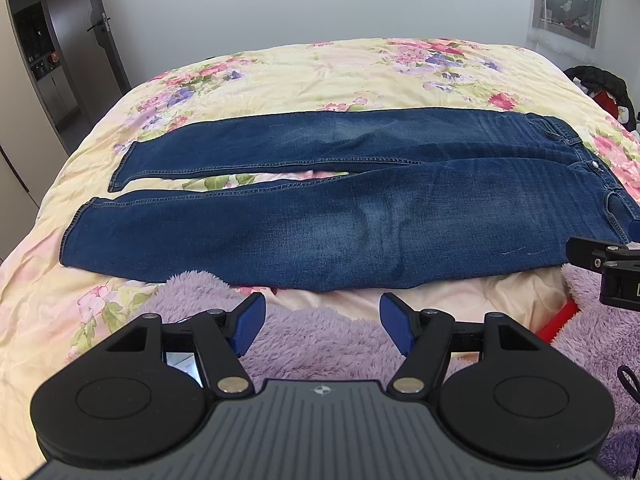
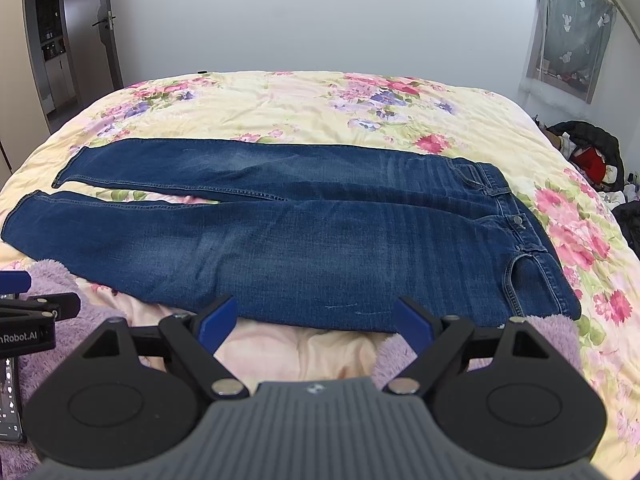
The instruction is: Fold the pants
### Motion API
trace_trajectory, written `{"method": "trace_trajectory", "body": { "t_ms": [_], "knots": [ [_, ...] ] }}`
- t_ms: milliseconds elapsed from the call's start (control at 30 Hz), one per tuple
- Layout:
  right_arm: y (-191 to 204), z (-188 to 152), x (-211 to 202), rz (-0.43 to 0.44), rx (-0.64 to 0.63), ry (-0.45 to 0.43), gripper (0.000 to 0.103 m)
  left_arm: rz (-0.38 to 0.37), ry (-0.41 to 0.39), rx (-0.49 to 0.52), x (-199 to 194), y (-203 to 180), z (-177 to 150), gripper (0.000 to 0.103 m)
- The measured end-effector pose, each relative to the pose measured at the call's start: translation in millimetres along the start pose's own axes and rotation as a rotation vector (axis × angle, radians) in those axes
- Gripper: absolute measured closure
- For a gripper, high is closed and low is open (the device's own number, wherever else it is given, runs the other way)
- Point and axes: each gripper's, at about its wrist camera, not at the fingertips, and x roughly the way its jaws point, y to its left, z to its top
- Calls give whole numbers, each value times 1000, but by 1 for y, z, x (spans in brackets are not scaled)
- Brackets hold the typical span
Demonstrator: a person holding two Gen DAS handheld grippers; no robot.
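Lying flat across mid-frame on the floral bed (image 1: 320, 68), your jeans (image 1: 320, 216) have their near edge just beyond both tools: left tool (image 1: 322, 326) and right tool (image 2: 316, 326), fingers apart, gripping nothing.

Bare flowered yellow quilt (image 2: 304, 96) is lying open beyond the flat dark-blue denim jeans (image 2: 304, 240), while a fluffy lilac blanket (image 1: 320, 340) is bunching along their near edge under both wide-open black grippers (image 1: 322, 322) (image 2: 316, 326).
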Motion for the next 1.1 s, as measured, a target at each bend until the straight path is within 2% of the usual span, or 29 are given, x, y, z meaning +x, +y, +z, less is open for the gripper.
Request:
{"method": "trace_trajectory", "body": {
  "t_ms": [967,1100],
  "knots": [
    [-4,-2,-2,13,20,11,21,-6,-6,2,-2,-3,-3,26],
    [-17,-2,0,30,15,-20,21,-10,-28,28,-8,14,5,28]
  ]
}}
